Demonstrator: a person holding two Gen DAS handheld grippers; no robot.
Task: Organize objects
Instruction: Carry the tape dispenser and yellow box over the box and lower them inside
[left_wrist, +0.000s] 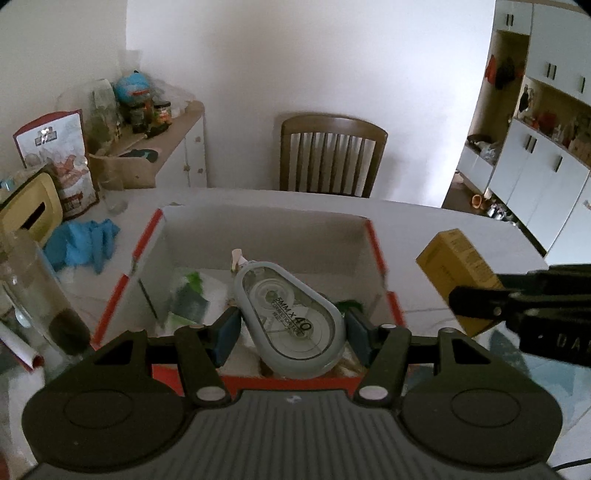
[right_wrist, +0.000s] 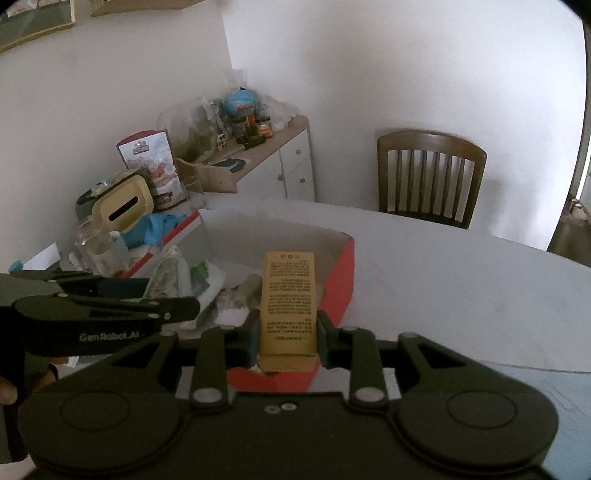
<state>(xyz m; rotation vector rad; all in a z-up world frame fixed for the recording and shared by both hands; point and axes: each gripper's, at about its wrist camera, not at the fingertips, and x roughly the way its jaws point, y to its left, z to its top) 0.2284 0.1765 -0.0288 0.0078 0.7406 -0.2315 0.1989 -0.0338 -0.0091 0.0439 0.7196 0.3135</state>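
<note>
My left gripper (left_wrist: 291, 334) is shut on a grey correction tape dispenser (left_wrist: 291, 317), held over the near part of an open red-and-white box (left_wrist: 375, 240). Its blue pads press the dispenser's two sides. My right gripper (right_wrist: 286, 338) is shut on a tall yellow carton (right_wrist: 288, 295) with printed text, above the box's (right_wrist: 341, 273) near right corner. In the left wrist view the yellow carton (left_wrist: 458, 269) and the right gripper's dark fingers (left_wrist: 480, 301) show at the right. The left gripper's fingers (right_wrist: 107, 306) appear at the left of the right wrist view. Papers and small items lie inside the box.
Blue cloth (left_wrist: 83, 243), a beige lidded container (left_wrist: 27, 214), glass jars (left_wrist: 33, 288) and a printed bag (left_wrist: 62, 158) crowd the table's left side. A wooden chair (left_wrist: 332, 155) stands behind the white table (right_wrist: 461, 288). A cluttered side cabinet (left_wrist: 173, 144) is at the back left.
</note>
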